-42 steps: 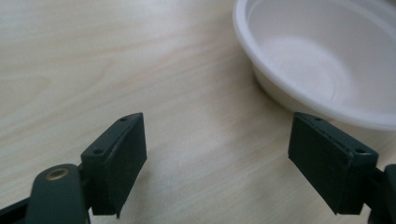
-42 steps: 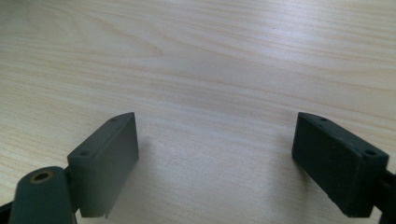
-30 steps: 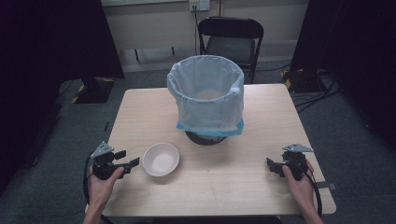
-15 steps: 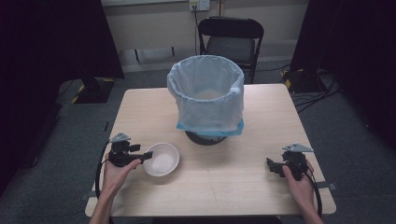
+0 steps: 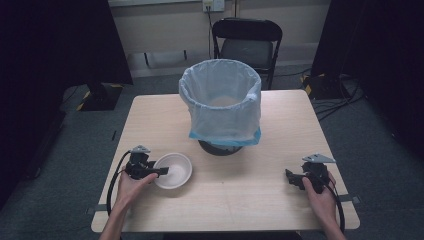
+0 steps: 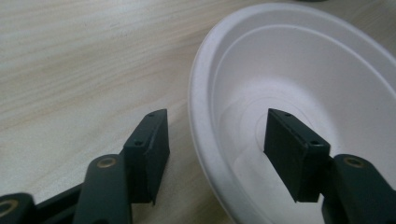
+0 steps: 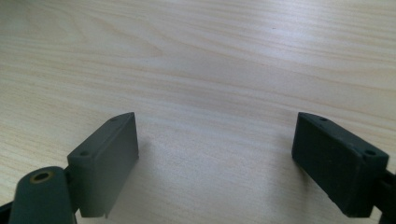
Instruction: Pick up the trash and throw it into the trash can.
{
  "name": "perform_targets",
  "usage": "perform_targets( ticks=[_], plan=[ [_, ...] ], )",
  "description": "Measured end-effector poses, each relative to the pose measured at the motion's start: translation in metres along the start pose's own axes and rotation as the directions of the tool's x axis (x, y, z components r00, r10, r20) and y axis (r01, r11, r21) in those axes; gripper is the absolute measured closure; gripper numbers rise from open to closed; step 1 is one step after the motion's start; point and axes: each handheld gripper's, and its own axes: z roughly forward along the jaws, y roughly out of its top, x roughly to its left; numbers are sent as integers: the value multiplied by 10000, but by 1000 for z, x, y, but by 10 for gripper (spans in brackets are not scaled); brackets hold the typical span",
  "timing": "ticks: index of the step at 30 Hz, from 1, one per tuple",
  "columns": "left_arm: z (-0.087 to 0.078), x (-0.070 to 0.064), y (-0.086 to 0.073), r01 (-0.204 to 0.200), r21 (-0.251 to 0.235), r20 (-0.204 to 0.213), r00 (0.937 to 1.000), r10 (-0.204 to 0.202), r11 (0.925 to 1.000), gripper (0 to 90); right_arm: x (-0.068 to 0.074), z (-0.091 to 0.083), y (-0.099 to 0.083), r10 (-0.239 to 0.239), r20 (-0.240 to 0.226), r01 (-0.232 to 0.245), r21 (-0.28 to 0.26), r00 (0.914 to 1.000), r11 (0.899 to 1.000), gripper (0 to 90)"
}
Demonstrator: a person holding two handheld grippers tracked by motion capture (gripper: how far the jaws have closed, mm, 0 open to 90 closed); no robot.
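A white bowl [image 5: 173, 171] sits on the wooden table [image 5: 235, 200], front left of a bin lined with a pale bag [image 5: 221, 102]. My left gripper [image 5: 159, 172] is open and straddles the bowl's near rim [image 6: 201, 135]: one jaw stands outside on the table side, the other inside the bowl. The jaws do not touch the rim. My right gripper [image 5: 290, 176] rests low over the table at the front right, open, with bare wood between its jaws [image 7: 215, 154].
A black folding chair [image 5: 246, 45] stands behind the table's far edge. Cables and dark equipment [image 5: 325, 85] lie on the floor at the right. Black curtains hang on both sides.
My left gripper has moved right and forward from beside the bowl until its jaws bracket the bowl's rim. The right gripper and the bowl have stayed put.
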Motion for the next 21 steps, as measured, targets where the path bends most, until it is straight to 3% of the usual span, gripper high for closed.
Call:
perform_targets(
  ticks=[2,8,13,21],
  plan=[
    [1,2,-1,-12,-5,89,10000,12,10000,470,0,0,0,0,-2,0,2,10000,10000,139],
    [1,0,-2,-290,153,262,9992,285,9995,766,0,0,0,1,-2,-1,2,10000,10000,139],
    [-4,-3,1,-147,-322,410,9990,160,9994,839,0,0,0,2,-1,-2,2,10000,10000,139],
    [-17,-7,4,-134,-1051,467,9987,183,9944,863,0,0,0,0,-1,0,2,10000,10000,139]
  ],
)
